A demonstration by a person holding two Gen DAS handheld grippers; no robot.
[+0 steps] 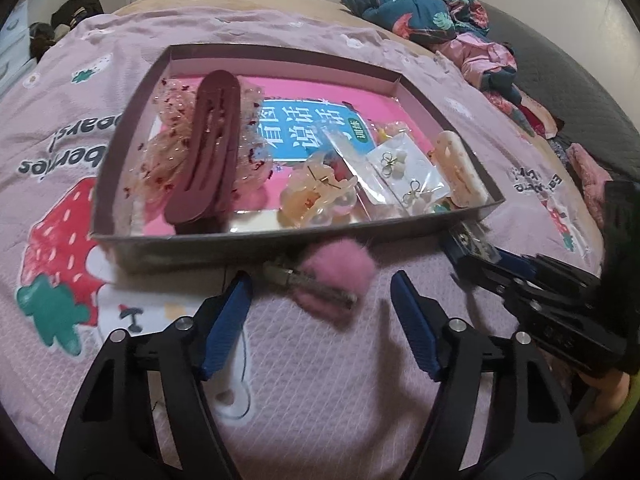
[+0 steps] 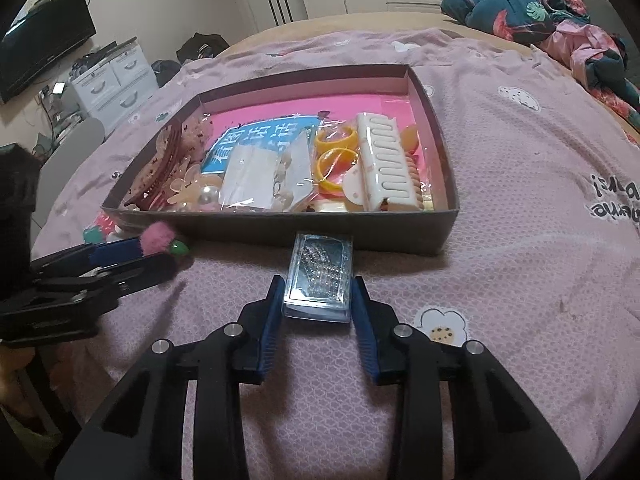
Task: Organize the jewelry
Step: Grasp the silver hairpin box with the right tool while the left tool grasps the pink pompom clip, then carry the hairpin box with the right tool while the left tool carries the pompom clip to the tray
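Observation:
A shallow grey box lies on the pink bedspread and holds hair clips and bagged earrings; it also shows in the right wrist view. A pink pompom hair clip lies on the bedspread just in front of the box, ahead of my left gripper, which is open and empty. The pompom clip also shows in the right wrist view. My right gripper is shut on a small clear jewelry case with sparkly pieces inside, right at the box's near wall.
Inside the box are a dark red clip, a cream flower claw clip, bagged earrings, yellow rings and a white comb clip. Crumpled clothes lie at the bed's far right.

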